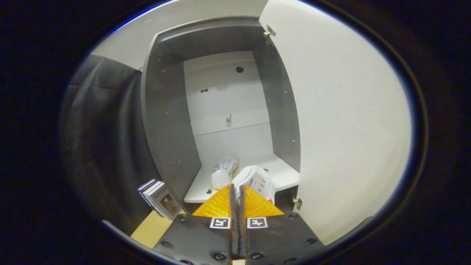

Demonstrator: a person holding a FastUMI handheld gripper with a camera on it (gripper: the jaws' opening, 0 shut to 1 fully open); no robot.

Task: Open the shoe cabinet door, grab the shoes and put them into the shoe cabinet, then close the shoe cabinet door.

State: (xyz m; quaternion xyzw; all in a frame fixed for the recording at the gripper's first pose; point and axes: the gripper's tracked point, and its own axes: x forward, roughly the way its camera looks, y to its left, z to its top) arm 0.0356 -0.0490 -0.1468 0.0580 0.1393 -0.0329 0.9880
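The shoe cabinet stands open just ahead, its white door swung out to the right. One white shoe with red and blue stripes rests on the white bottom shelf, toe pointing inward. A second white shoe hangs at the shelf's front edge, just right of the first. My gripper is shut on its near rim; the orange fingers are almost together, with a thin strip of shoe pinched between them.
Grey side walls and a white back panel enclose the compartment, with tall free space above the shoes. A few books lean against the cabinet's left outer side on a light wooden surface. Black cloth hangs to the left.
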